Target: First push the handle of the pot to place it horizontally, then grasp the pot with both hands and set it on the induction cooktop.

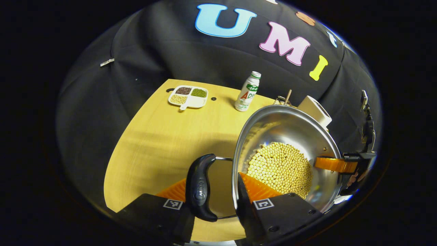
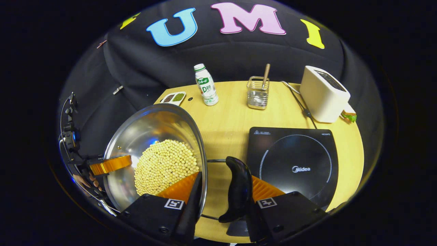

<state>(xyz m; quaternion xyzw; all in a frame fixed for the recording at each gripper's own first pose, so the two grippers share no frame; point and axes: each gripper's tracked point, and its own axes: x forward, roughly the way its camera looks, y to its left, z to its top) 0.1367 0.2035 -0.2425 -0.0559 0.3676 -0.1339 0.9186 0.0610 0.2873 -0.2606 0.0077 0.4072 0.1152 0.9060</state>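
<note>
Steel pot [image 2: 146,136], base hidden

A mock kitchen booth: black cloth wall [image 2: 239,58], wooden table [image 2: 232,119], induction cooktop [image 2: 293,160], toaster [image 2: 322,94].

Close opposing views, pot [image 1: 286,153] shared

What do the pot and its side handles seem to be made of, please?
The pot looks like polished stainless steel: its inside wall mirrors light. Its black handle looks like moulded plastic with a dull sheen, carried on bare wire, probably steel.
</note>
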